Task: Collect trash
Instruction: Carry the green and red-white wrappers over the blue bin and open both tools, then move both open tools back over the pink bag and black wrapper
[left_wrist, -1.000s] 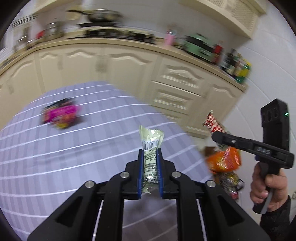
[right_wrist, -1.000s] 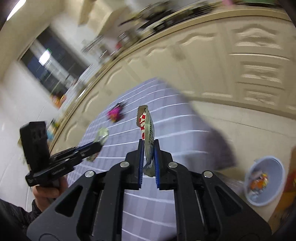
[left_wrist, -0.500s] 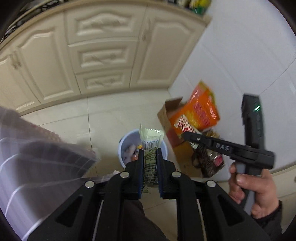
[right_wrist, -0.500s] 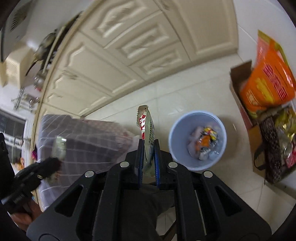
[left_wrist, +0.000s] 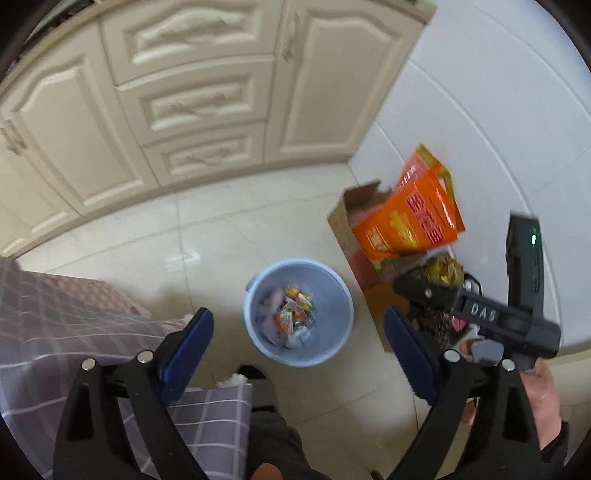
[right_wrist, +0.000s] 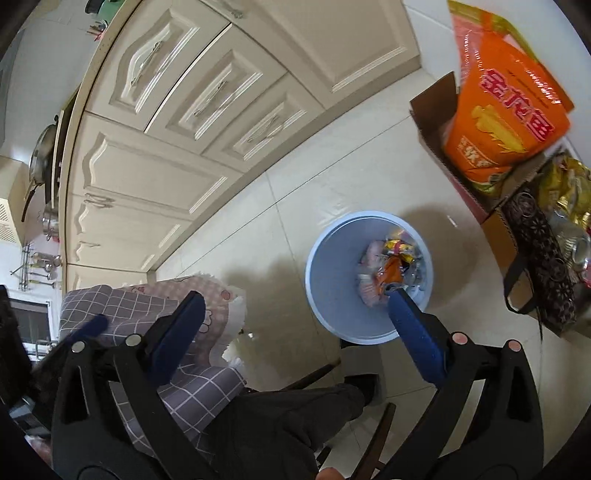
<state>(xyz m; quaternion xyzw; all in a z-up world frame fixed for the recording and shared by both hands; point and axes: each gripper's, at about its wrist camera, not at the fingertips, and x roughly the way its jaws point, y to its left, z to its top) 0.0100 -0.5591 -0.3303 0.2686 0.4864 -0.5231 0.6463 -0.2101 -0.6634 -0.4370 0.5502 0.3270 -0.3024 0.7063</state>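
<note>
A light blue bin (left_wrist: 258, 317) stands on the tiled floor, with several crumpled wrappers (left_wrist: 293, 314) lying in it. My left gripper (left_wrist: 297, 330) is open and empty, held high over the bin. My right gripper (right_wrist: 295, 308) is open and empty too, above the bin (right_wrist: 332, 280), whose wrappers (right_wrist: 388, 266) show just past its right fingertip. The right gripper also shows from the side in the left wrist view (left_wrist: 417, 288), beside the bin.
A cardboard box (left_wrist: 341, 218) with an orange bag (left_wrist: 410, 218) and a dark patterned bag (right_wrist: 539, 251) stand right of the bin by the white wall. Cream cabinets (left_wrist: 199, 103) run behind. A grey checked tablecloth (left_wrist: 55, 332) hangs at the left. My dark-trousered leg (right_wrist: 280, 421) is below.
Both grippers have opened and let go of their wrappers, which are gone from the jaws. Both views have settled over the bin.
</note>
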